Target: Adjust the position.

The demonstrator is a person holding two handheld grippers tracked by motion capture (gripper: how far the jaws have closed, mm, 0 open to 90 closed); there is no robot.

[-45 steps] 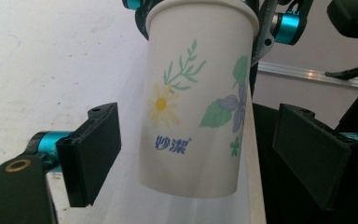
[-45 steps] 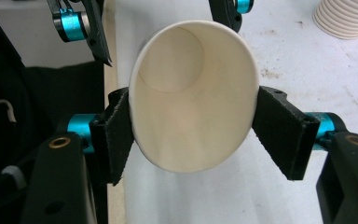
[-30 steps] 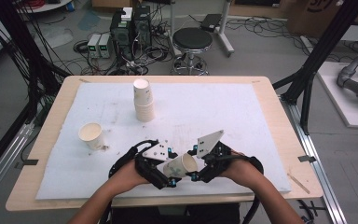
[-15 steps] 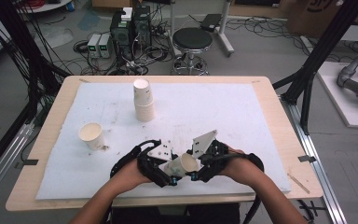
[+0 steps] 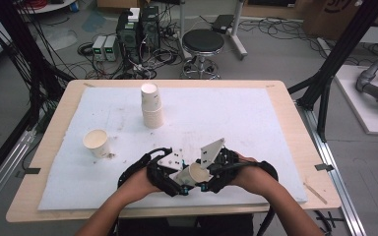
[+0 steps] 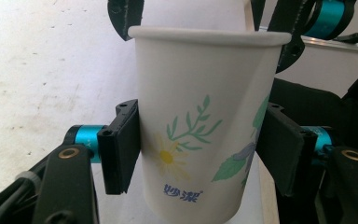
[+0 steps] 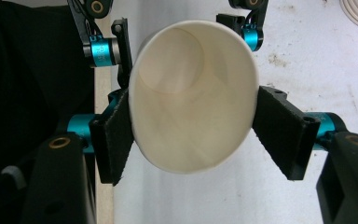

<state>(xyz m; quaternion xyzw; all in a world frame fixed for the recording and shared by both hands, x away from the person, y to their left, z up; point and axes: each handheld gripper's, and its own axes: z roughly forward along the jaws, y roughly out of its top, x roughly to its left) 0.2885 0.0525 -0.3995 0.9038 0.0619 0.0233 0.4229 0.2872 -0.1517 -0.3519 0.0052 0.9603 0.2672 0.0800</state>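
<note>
Paper cups are seen at three places on the table: one held cup near the front edge between the two grippers, one single cup standing open-mouthed at the left of the white mat, and a stack of cups set upside down farther back near the middle; how many cups make up the stack cannot be counted. Two grippers are present. The left gripper is closed on the held cup, its black pads pressed against both sides of the printed wall in the left gripper view, where a leaf-and-flower pattern and blue lettering are shown. The right gripper is clamped on the same cup near its rim, and the rim is squeezed into an oval in the right gripper view. The cup's base is cut off at the bottom of the left gripper view, and most of its body is hidden by the grippers from above. The mat is marked with smudges and lies on a light wooden table. Behind the table, a black stool, boxes of electronics and loose cables are spread over a grey floor.
</note>
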